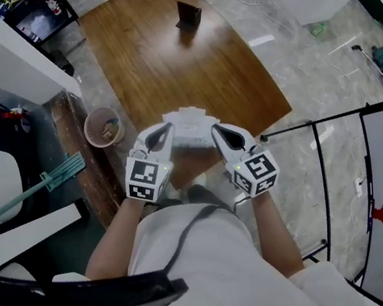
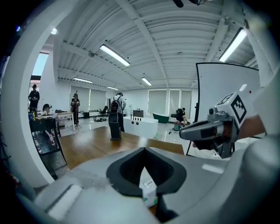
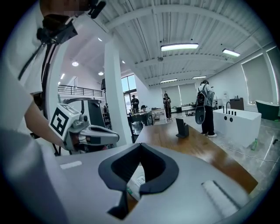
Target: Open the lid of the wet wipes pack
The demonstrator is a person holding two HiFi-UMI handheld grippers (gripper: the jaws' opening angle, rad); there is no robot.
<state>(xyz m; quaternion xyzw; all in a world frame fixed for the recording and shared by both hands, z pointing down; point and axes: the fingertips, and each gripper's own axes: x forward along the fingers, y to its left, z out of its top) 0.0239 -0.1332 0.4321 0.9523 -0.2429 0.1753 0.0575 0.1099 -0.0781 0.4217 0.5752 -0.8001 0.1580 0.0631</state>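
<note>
Both pairs of jaws are closed. The left gripper (image 1: 167,129) and the right gripper (image 1: 215,131) each pinch one end of the wet wipes pack (image 1: 190,128), which hangs just above the near edge of the wooden table (image 1: 158,44). The lid seems not yet lifted, so I judge the opening itself is still to do.

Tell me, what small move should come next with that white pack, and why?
Probably keep the left tool still and ease the right tool up and away, peeling the lid back. Both tools look closed on opposite ends of the wipes pack, which hangs above the table edge, and no raised lid shows yet. Which tool pinches the lid itself I cannot tell.
</note>
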